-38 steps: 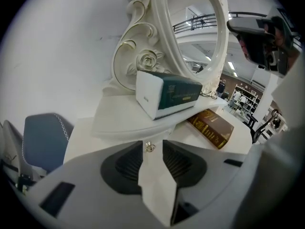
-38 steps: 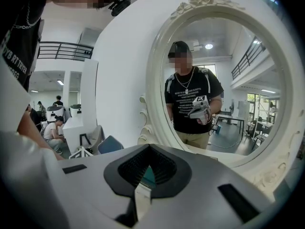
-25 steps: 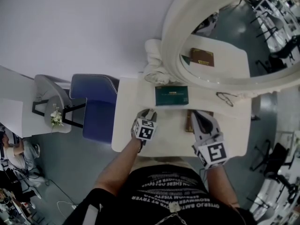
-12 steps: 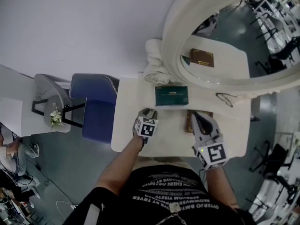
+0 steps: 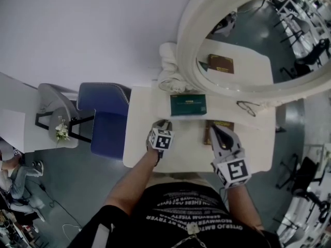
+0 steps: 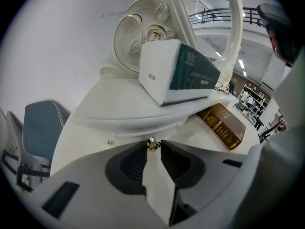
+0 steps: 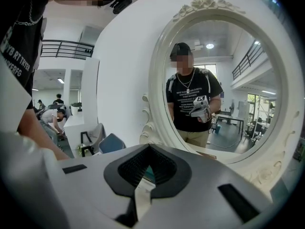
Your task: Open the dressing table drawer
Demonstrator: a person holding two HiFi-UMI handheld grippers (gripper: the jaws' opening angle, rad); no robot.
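A small gold drawer knob [image 6: 152, 144] sticks out of the curved white drawer front [image 6: 138, 124] under the raised shelf of the dressing table [image 5: 138, 143]. My left gripper [image 6: 153, 147] points down at it. Its jaws are closing, with the knob between the fingertips and a thin gap still showing. In the head view the left gripper [image 5: 164, 124] rests just in front of the green box [image 5: 188, 105]. My right gripper [image 5: 214, 129] hovers above the brown book [image 5: 223, 123], shut and empty; its jaws [image 7: 149, 149] face the mirror.
A big oval mirror [image 5: 248, 40] stands at the back, with a white cloth [image 5: 168, 68] to its left and glasses [image 5: 247, 107] at its base. The green box [image 6: 190, 75] sits on the shelf above the drawer. A blue chair [image 5: 107, 119] stands left of the table.
Both grippers stay where they were on the table. Only the picture shifts slightly, and a person at the far lower left has moved.
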